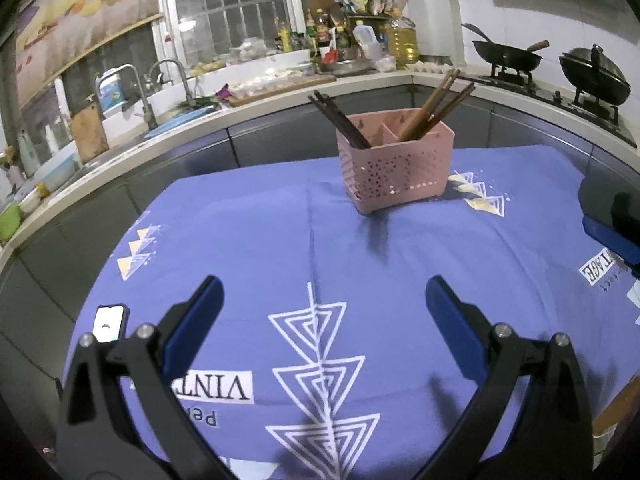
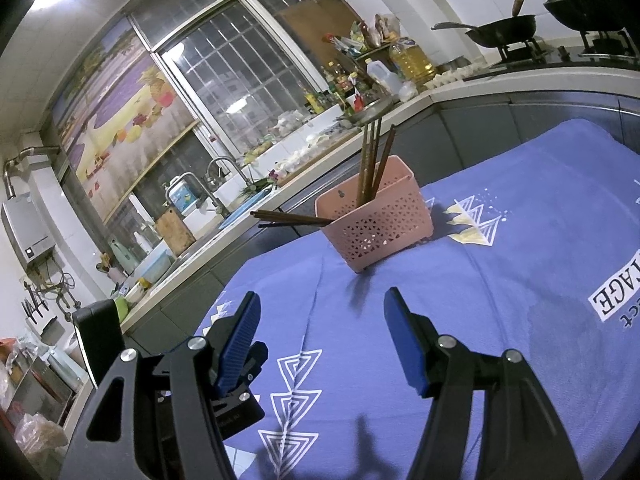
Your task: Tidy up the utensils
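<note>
A pink perforated utensil holder (image 1: 394, 162) (image 2: 378, 220) stands on the far part of a blue-clothed table (image 1: 280, 240) (image 2: 540, 260). Dark chopsticks (image 1: 340, 120) (image 2: 292, 219) lean out of its left compartment. Lighter brown chopsticks (image 1: 436, 104) (image 2: 372, 160) stand in the other compartment. My left gripper (image 1: 324, 300) hangs open over the near cloth, well short of the holder, with nothing between its blue pads. My right gripper (image 2: 322, 316) is also open and empty, pointing toward the holder. The left gripper's body (image 2: 228, 376) shows at the right wrist view's lower left.
A phone (image 1: 108, 322) lies at the cloth's near left edge. Behind the table runs a kitchen counter with a sink and taps (image 1: 160, 92), bottles (image 1: 340, 36) and two woks on a stove (image 1: 508, 56). The right gripper's edge (image 1: 612, 224) shows at the far right.
</note>
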Action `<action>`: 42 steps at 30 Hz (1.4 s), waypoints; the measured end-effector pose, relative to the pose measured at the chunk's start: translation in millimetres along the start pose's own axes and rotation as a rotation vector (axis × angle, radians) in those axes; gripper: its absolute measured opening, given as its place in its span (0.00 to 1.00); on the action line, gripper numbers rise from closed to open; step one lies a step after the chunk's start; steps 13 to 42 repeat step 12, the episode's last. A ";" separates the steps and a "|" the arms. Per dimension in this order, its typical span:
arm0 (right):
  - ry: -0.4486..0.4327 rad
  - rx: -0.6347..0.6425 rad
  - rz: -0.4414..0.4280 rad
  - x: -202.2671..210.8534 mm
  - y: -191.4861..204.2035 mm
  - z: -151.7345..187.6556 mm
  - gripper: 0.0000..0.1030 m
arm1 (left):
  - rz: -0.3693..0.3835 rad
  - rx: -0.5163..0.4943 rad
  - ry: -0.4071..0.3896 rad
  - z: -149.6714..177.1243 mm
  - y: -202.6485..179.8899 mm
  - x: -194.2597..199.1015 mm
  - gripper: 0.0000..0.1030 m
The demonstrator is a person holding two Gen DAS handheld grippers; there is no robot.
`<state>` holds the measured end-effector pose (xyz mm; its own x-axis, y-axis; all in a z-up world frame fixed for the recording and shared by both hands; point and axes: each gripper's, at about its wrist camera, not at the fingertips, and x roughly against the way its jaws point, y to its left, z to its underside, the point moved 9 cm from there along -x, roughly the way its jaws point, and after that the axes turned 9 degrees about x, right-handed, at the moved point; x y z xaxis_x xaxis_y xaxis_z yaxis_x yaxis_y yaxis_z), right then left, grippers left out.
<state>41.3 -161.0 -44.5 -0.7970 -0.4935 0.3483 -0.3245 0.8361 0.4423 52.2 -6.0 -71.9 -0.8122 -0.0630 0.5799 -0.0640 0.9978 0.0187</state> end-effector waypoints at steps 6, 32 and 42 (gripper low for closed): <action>0.006 0.004 0.008 -1.5 -5.4 4.8 0.63 | 0.019 -0.013 0.027 3.2 -7.4 -4.5 0.94; 0.012 0.027 0.052 -5.6 -13.3 11.2 0.65 | 0.015 -0.007 0.055 6.2 -8.9 -10.6 0.94; 0.012 0.027 0.052 -5.6 -13.3 11.2 0.65 | 0.015 -0.007 0.055 6.2 -8.9 -10.6 0.94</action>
